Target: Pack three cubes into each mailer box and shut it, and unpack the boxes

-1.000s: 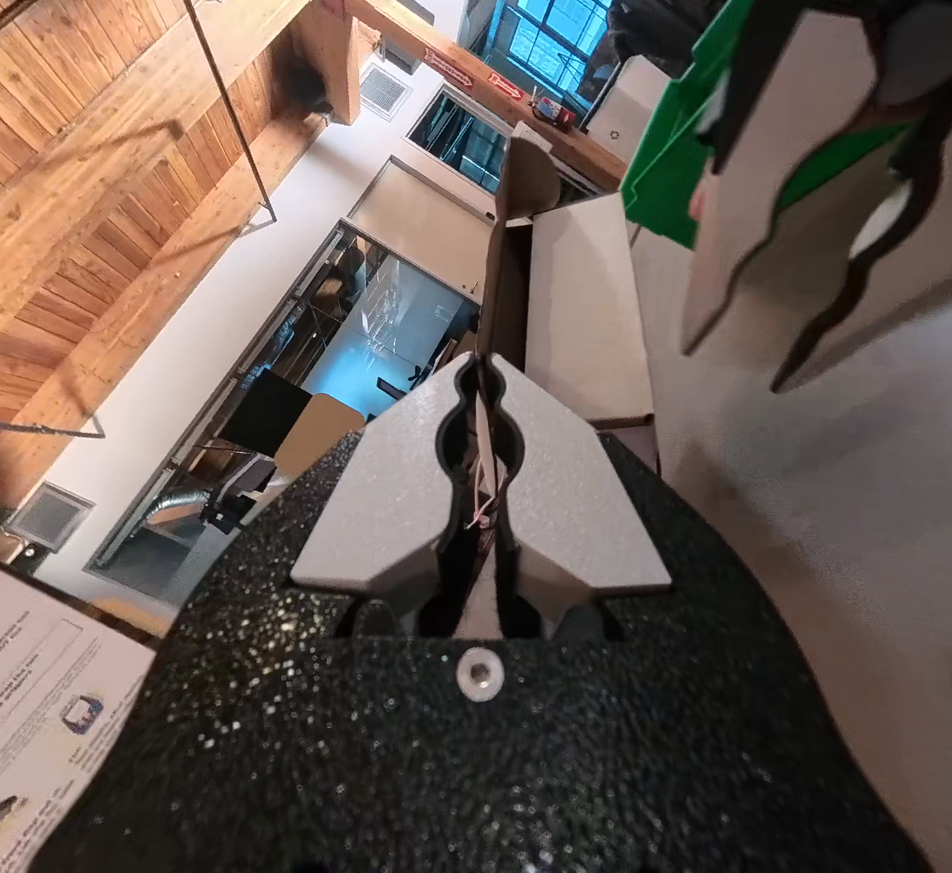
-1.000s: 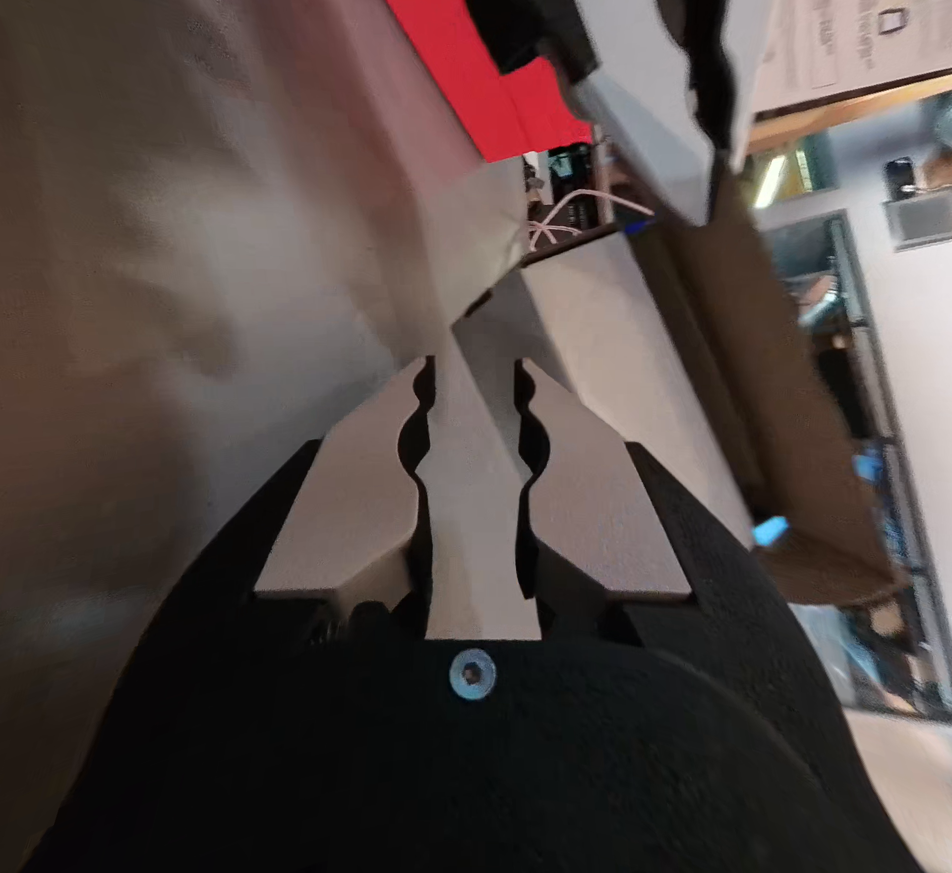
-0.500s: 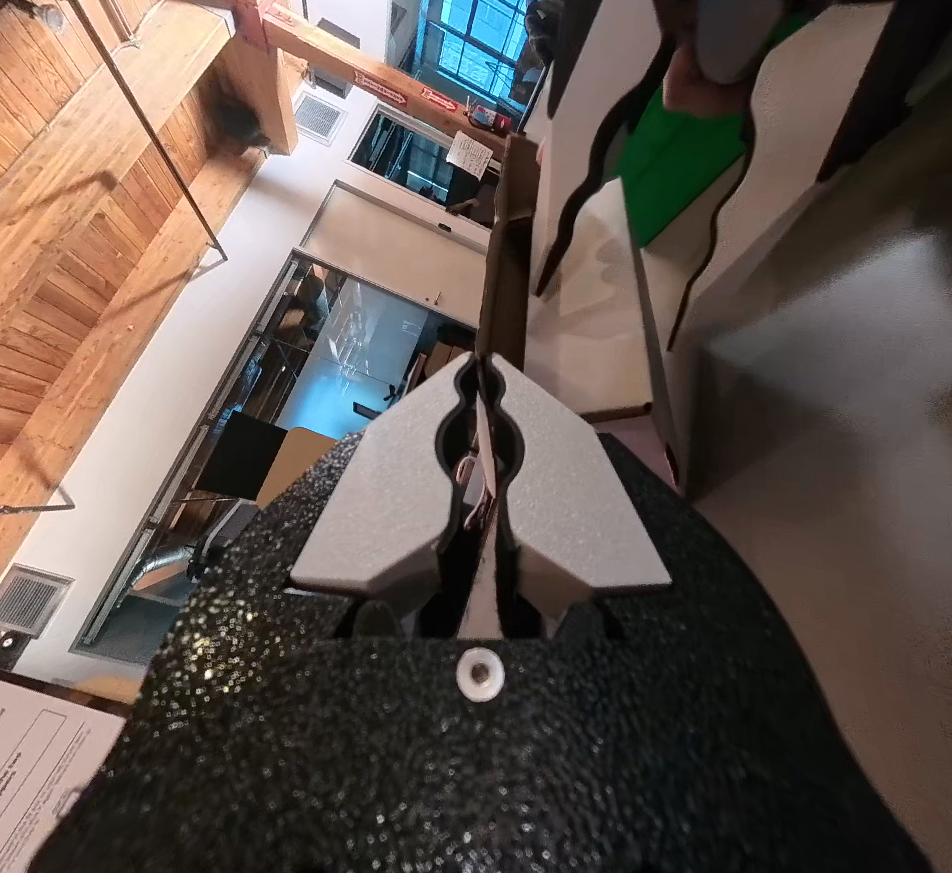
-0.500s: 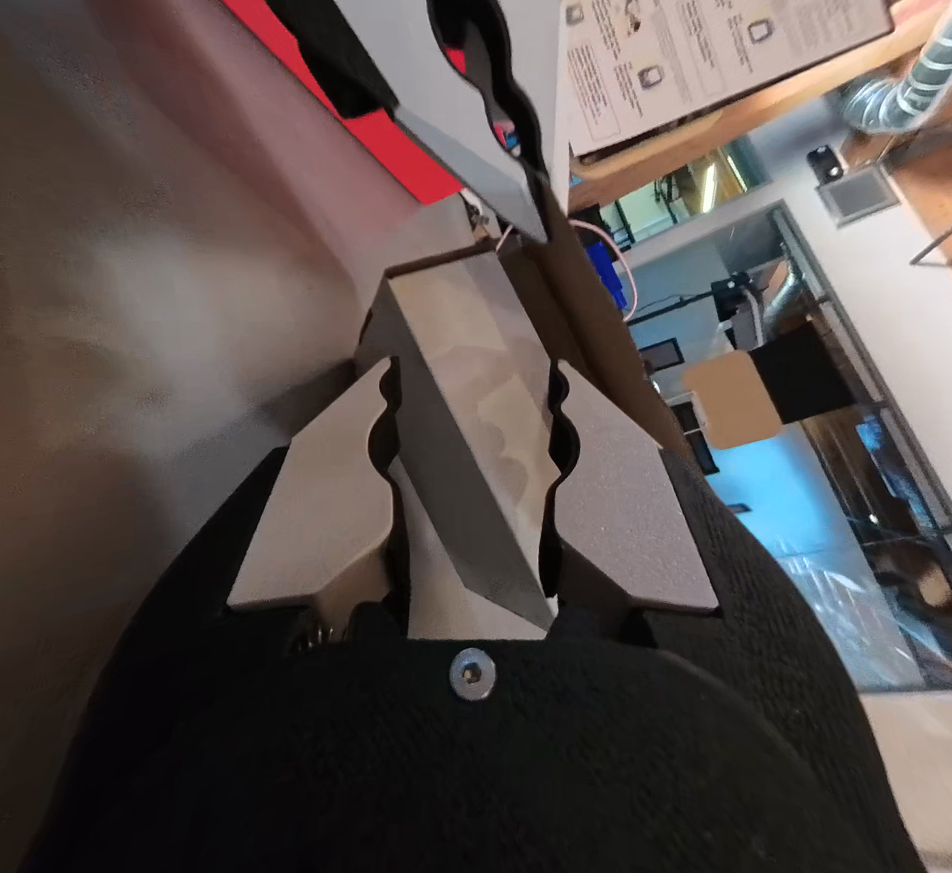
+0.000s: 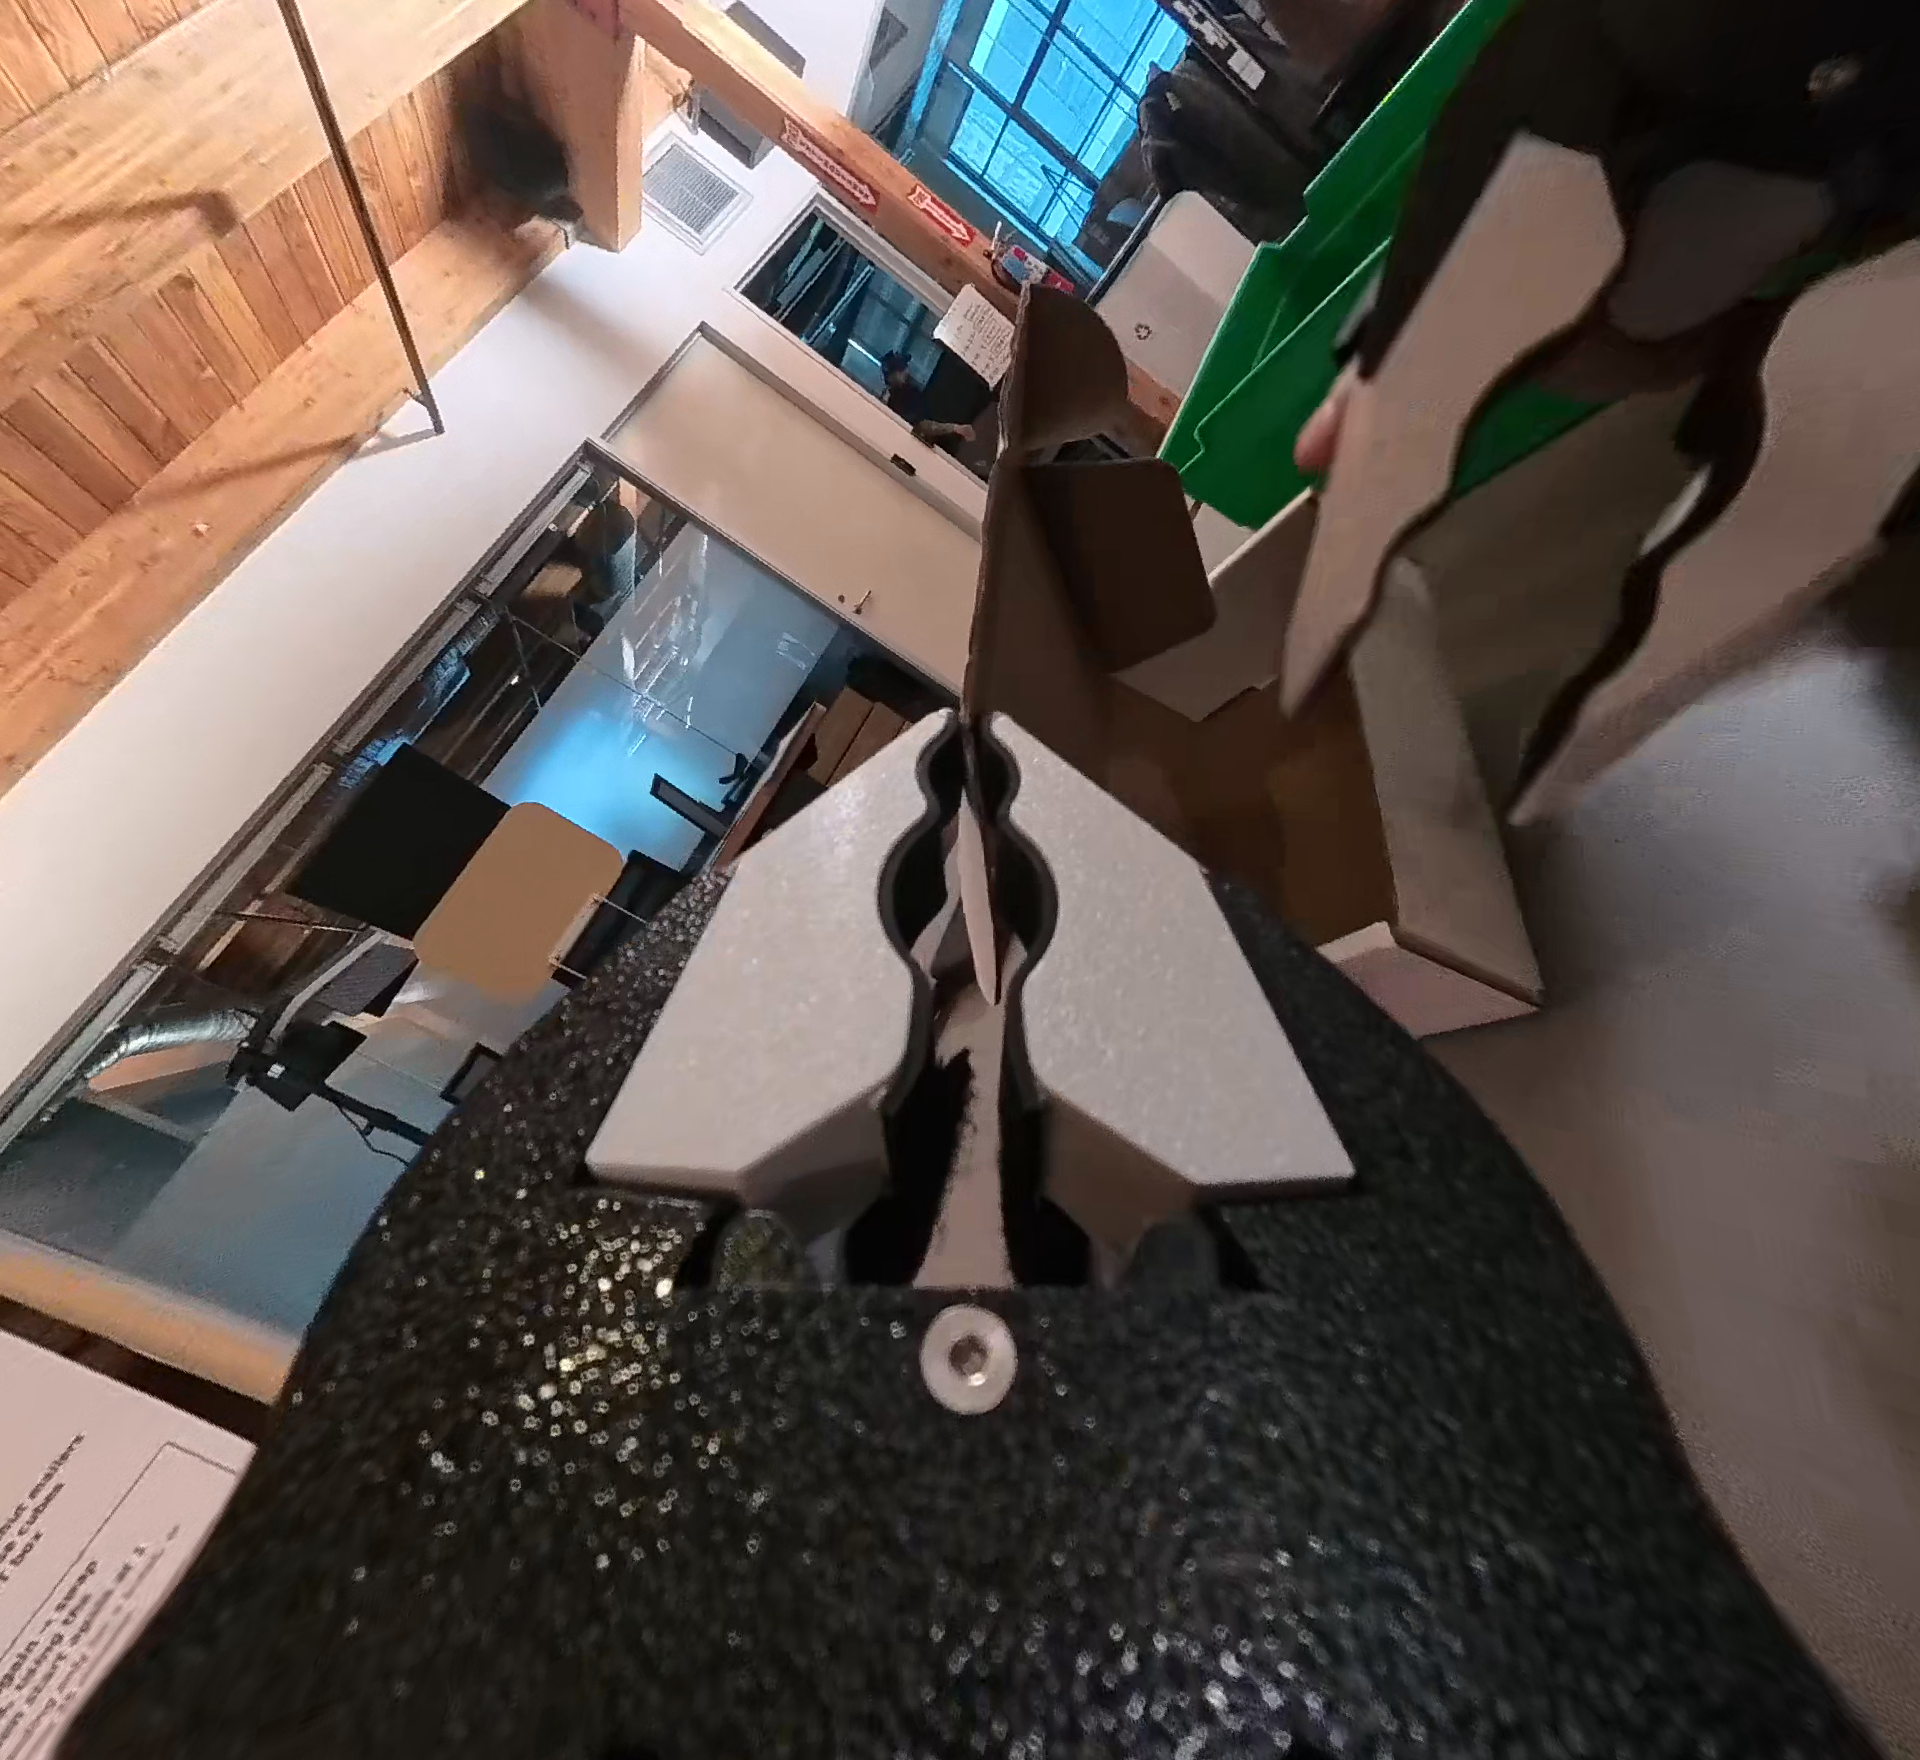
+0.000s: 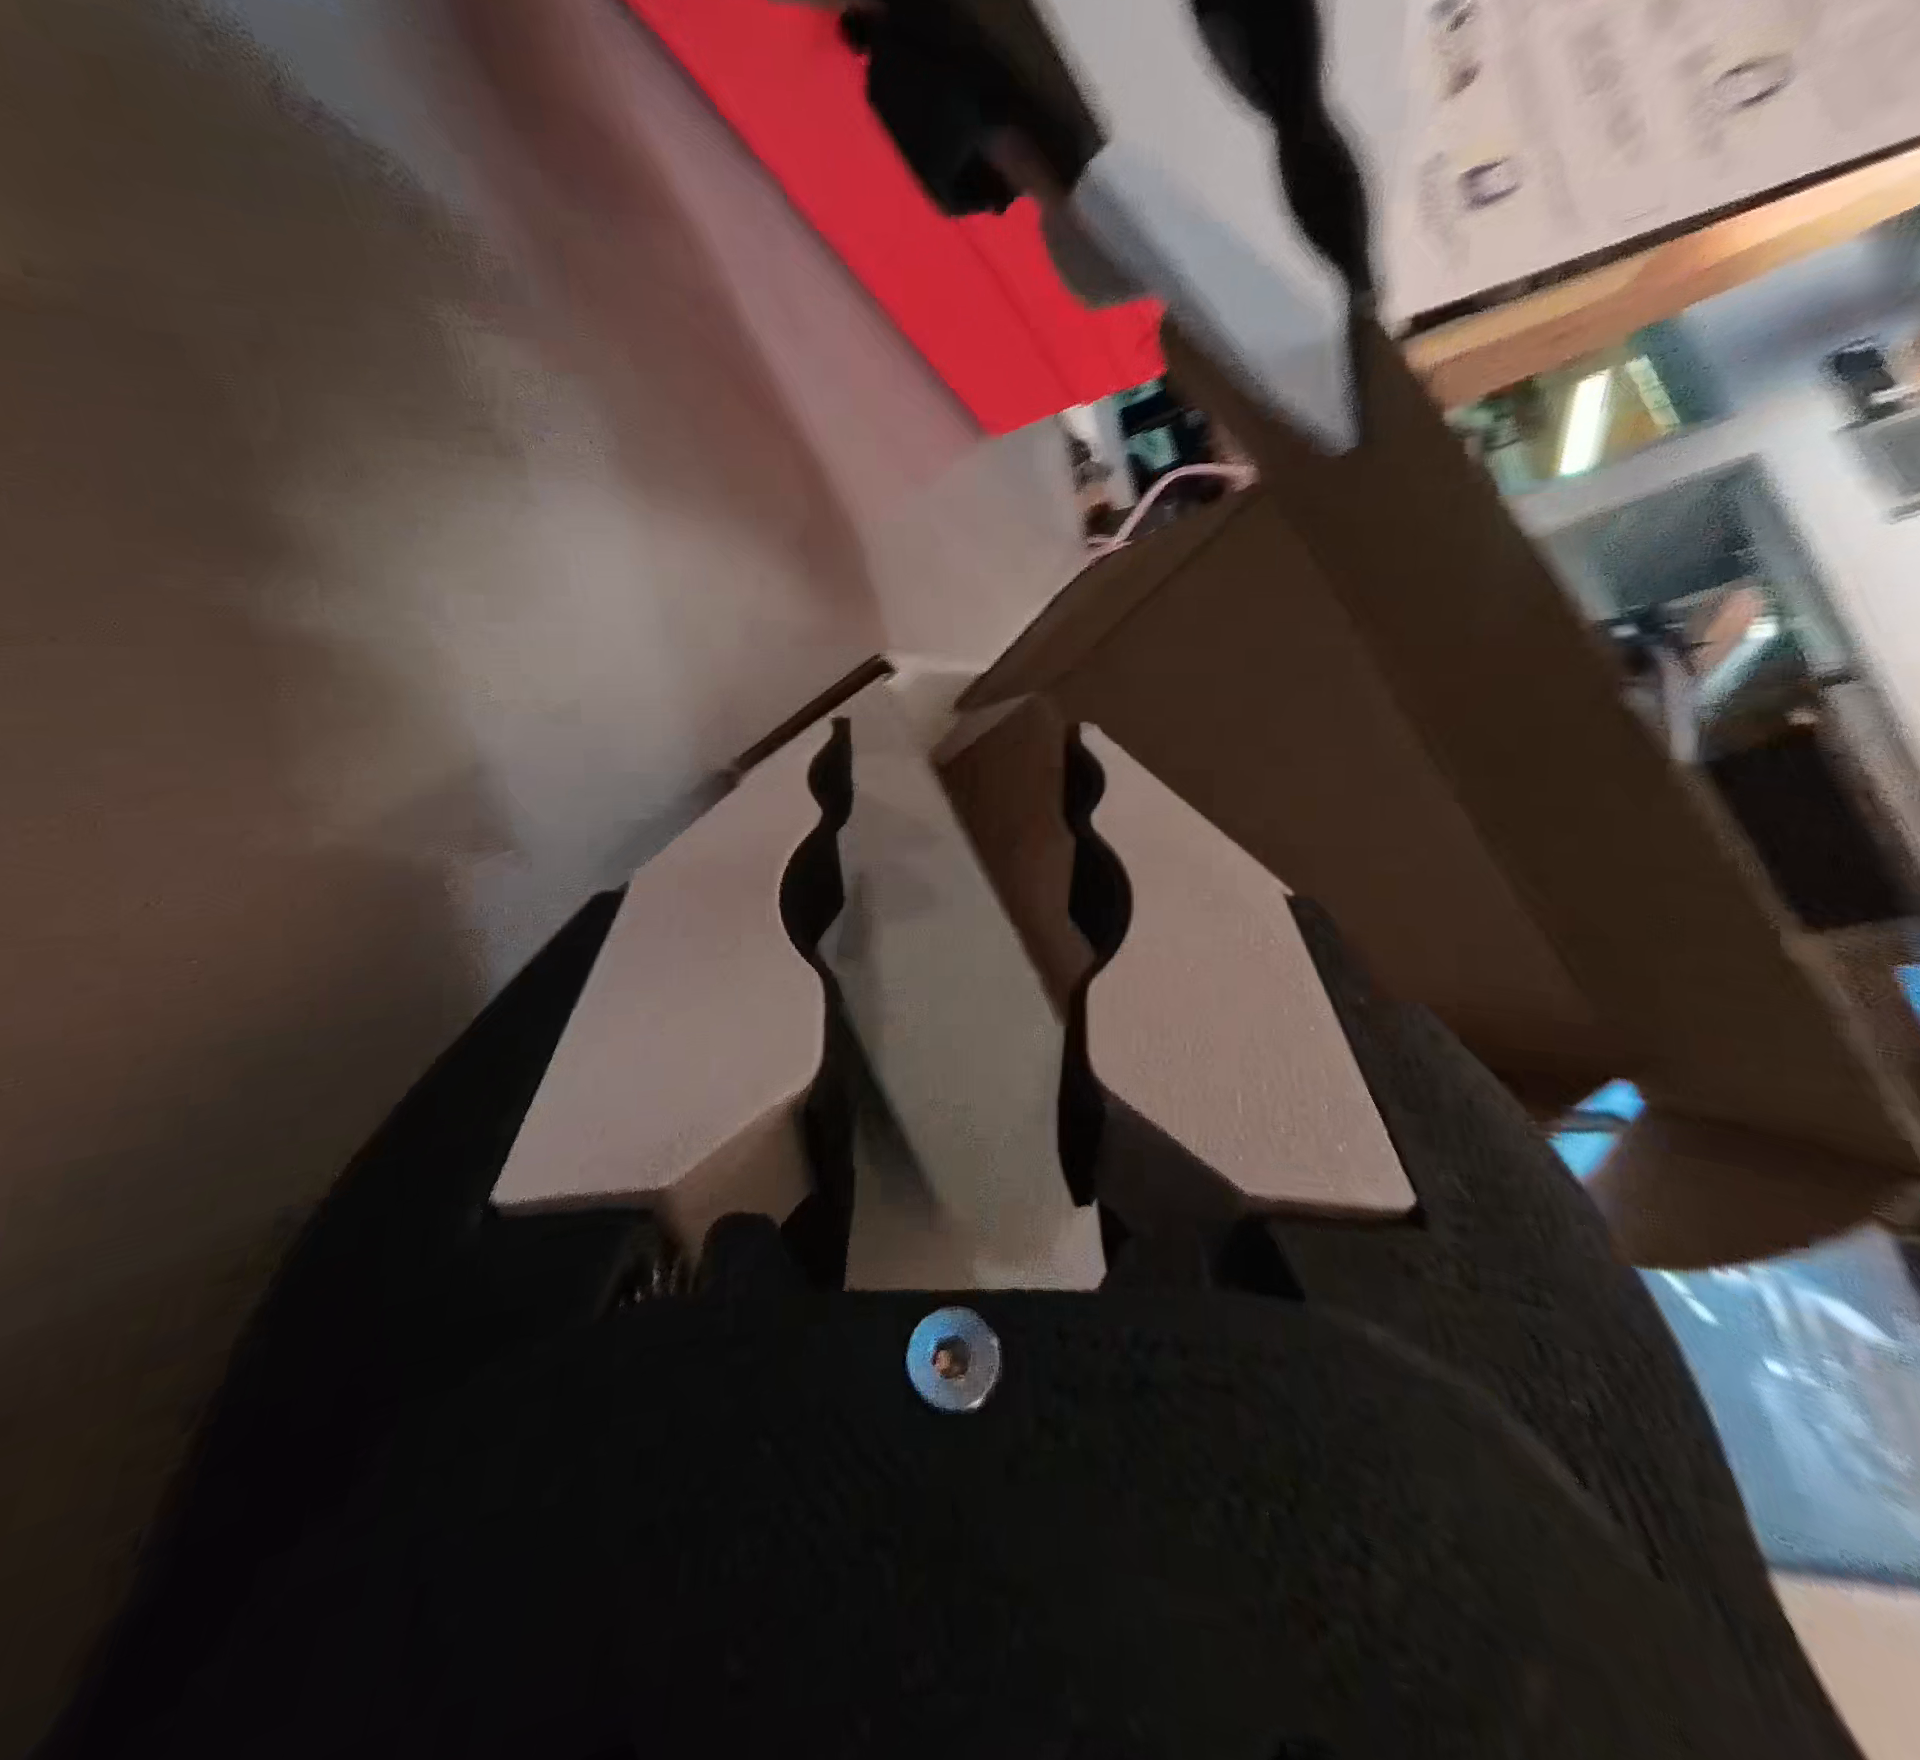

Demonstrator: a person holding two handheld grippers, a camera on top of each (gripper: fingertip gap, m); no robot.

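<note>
Two grippers work on one cardboard mailer box (image 5: 1340, 775); the left gripper (image 5: 971, 734) is clamped tight on the thin edge of the box's raised lid flap (image 5: 1049, 515), both grey fingers (image 5: 810, 931) pressed against the brown cardboard, which stands up from the fingertips toward 12 o'clock in the left wrist view; the box body lies open at 2 o'clock from those fingertips, its brown inside showing and its pale outer wall (image 5: 1455, 837) resting on the grey table (image 5: 1714, 1139); the right gripper (image 5: 1403, 671) appears at 2 o'clock in the same view, fingers apart and spanning the box's far wall, with a green bin (image 5: 1299, 339) behind it; in the right wrist view, which is blurred, the right gripper (image 6: 956, 734) stands moderately open; a pale box wall (image 6: 935, 931) and the corner of a brown flap (image 6: 1018, 827) lie between its fingers (image 6: 675, 1035); whether the pads press on the cardboard cannot be told; the brown lid panel (image 6: 1403, 723) stretches toward 2 o'clock, where the left gripper (image 6: 1288, 152) holds it; a red sheet (image 6: 883, 204) lies at 12 o'clock.
</note>
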